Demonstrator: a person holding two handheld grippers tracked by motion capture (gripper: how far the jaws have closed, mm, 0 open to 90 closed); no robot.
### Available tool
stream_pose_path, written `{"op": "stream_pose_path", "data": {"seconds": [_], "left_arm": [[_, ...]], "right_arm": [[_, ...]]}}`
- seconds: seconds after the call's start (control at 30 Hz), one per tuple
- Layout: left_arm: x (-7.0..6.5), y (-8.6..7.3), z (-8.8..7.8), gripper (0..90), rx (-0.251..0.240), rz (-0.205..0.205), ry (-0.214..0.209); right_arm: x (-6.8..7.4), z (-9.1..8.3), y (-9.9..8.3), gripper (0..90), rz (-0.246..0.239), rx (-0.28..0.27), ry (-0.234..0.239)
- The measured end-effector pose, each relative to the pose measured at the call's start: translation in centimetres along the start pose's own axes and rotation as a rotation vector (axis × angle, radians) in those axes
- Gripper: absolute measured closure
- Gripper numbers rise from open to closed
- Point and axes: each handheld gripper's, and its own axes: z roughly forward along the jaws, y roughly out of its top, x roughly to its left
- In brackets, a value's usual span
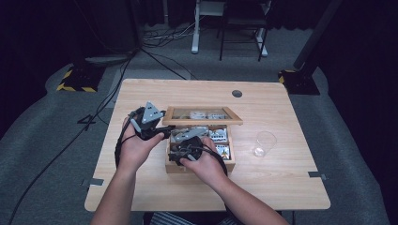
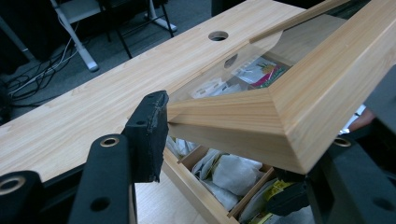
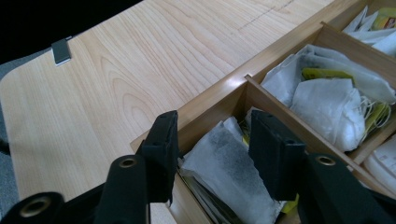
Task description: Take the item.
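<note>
Clamping the corner of the wooden lid point(image 2: 280, 121), the left gripper point(image 2: 233, 135) holds that glass-paned frame tilted up over the wooden box point(image 1: 199, 165), its pads pressed on the frame's edge. In the high view this left gripper point(image 1: 155, 129) sits at the box's left rear corner, with the lid point(image 1: 202, 116) raised toward the far side. The right gripper point(image 3: 212, 149) points down into the near corner compartment with its jaws apart, a white tea bag point(image 3: 229, 172) lying between them; I cannot tell whether the pads touch it. More white sachets point(image 3: 327, 98) fill the neighbouring compartment, some with yellow tags whose print is too small to read. Packets seen through the lid's pane carry coloured printing, also illegible. To the right of the box, a clear glass point(image 1: 265, 143) stands well apart on the surface point(image 1: 141, 93).
</note>
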Motion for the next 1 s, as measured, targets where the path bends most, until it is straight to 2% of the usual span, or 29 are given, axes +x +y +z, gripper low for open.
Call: {"op": "stream_pose_path", "data": {"seconds": [0.33,0.43,0.53,0.57,0.8,0.9,0.97,1.0], "left_arm": [[0.0,0.0,0.0,45.0,0.003,0.002,0.000],[0.0,0.0,0.0,44.9,0.004,0.001,0.000],[0.0,0.0,0.0,44.9,0.004,0.001,0.001],[0.0,0.0,0.0,44.9,0.004,0.000,0.001],[-0.1,0.0,0.0,44.7,0.008,0.000,0.001],[-0.1,0.0,0.1,44.5,0.007,0.000,0.003],[-0.1,0.0,0.1,44.5,0.006,0.000,0.003],[-0.1,0.0,0.1,44.5,0.007,0.001,0.003]], "right_arm": [[-0.5,0.6,-0.1,46.9,-0.001,0.067,-0.052],[-0.6,0.7,-0.1,47.7,-0.008,0.079,-0.065],[-0.7,0.7,-0.2,52.7,-0.022,0.083,-0.068],[-0.7,0.8,-0.3,54.4,-0.012,0.086,-0.063],[-0.8,1.2,-0.3,54.1,0.006,0.091,-0.043],[-0.9,1.3,-0.3,61.9,0.007,0.103,-0.027],[-0.8,1.3,-0.4,72.5,-0.004,0.121,-0.028],[-0.8,1.3,-0.4,72.5,-0.004,0.121,-0.028]]}}
